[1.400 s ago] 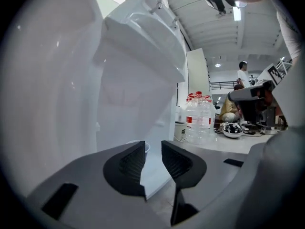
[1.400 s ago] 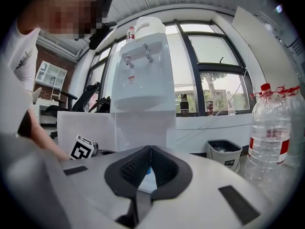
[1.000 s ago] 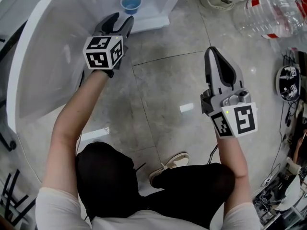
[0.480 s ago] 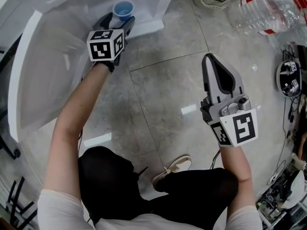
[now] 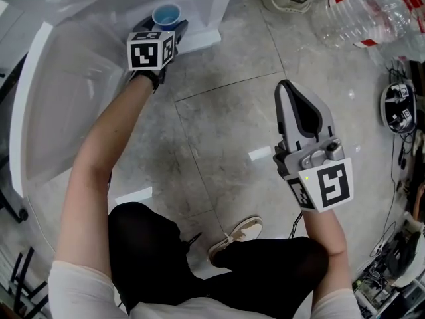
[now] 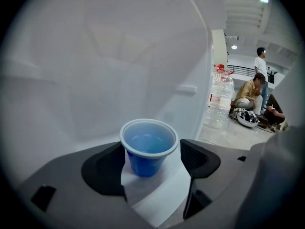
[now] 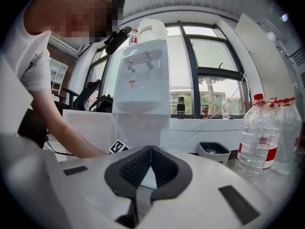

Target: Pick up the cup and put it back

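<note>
So the cup (image 6: 148, 149) is the little blue one, standing upright on the white ledge (image 5: 202, 37) at the foot of the water dispenser (image 7: 143, 56), up at about 11 o'clock in the head view. The left gripper (image 5: 162, 26) is right there with it. Its jaws have just been opening and now stand wide apart, with the cup between them. From the left gripper view, neither pad looks to be pressing on it: the 9 o'clock pad sits close by the cup wall and the 3 o'clock one has a clear gap. So we'd call it not gripped, with the ledge carrying it.

The wide spread makes sense to us, since it gives room around the rim without knocking a light cup over. Whether that's a line-up for the pick or a let-go, we can't say.

Pose-wise, the left arm is stretched well out toward 11 o'clock, with the gripper tipped a bit downward and its marker cube facing up. The right gripper (image 5: 287, 88) hangs over the floor at roughly 4 o'clock, pointing toward 12. Its jaws are closed together on nothing, so we reckon it's parked out of the way, well clear of the water bottles (image 5: 372, 12) at 1 o'clock.
</note>
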Tool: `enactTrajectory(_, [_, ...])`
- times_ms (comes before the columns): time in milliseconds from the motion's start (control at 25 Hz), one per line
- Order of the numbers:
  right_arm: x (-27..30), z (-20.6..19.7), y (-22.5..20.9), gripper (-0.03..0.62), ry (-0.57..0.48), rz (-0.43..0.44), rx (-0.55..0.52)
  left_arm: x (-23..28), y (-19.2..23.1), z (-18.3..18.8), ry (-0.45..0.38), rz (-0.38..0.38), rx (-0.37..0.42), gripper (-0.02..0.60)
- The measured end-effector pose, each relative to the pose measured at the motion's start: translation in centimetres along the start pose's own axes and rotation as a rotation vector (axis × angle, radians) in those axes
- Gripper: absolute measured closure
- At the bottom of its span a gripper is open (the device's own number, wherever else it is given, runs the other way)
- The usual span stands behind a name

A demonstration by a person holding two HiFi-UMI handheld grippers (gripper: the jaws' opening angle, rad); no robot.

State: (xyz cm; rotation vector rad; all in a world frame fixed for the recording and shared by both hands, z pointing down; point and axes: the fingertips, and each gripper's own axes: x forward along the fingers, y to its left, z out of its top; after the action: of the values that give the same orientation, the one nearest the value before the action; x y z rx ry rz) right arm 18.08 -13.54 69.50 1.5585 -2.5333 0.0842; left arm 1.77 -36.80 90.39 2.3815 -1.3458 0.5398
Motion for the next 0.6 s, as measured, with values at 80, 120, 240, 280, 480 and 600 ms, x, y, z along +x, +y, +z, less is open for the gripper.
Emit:
enactTrajectory(80, [-0.2,0.1,0.2,0.573,-0.001,0.003,-0.003,0.4,0.1,0.1,-0.001,0.012,0.009,0.218])
enactTrajectory(120, [-0.2,0.1,0.2,0.574,-0.001,0.004,-0.004,0.5,0.2,0.2,-0.003,0.019,0.009,0.218])
enactTrajectory(240, [-0.5,0.1,0.1,0.574,0.003,0.000,-0.003,1.0,0.6,0.3,-0.004,0.034,0.010,0.218])
enactTrajectory(280, [-0.6,0.0,0.1,0.574,0.006,-0.002,-0.002,1.1,0.7,0.4,-0.006,0.038,0.010,0.218])
enactTrajectory(480, [-0.9,-0.1,0.2,0.574,0.017,-0.001,-0.008,0.8,1.0,0.3,-0.035,0.055,-0.010,0.219])
enactTrajectory(600, [-1.2,-0.3,0.2,0.574,0.028,-0.005,-0.010,1.1,1.3,0.6,-0.043,0.060,-0.005,0.219])
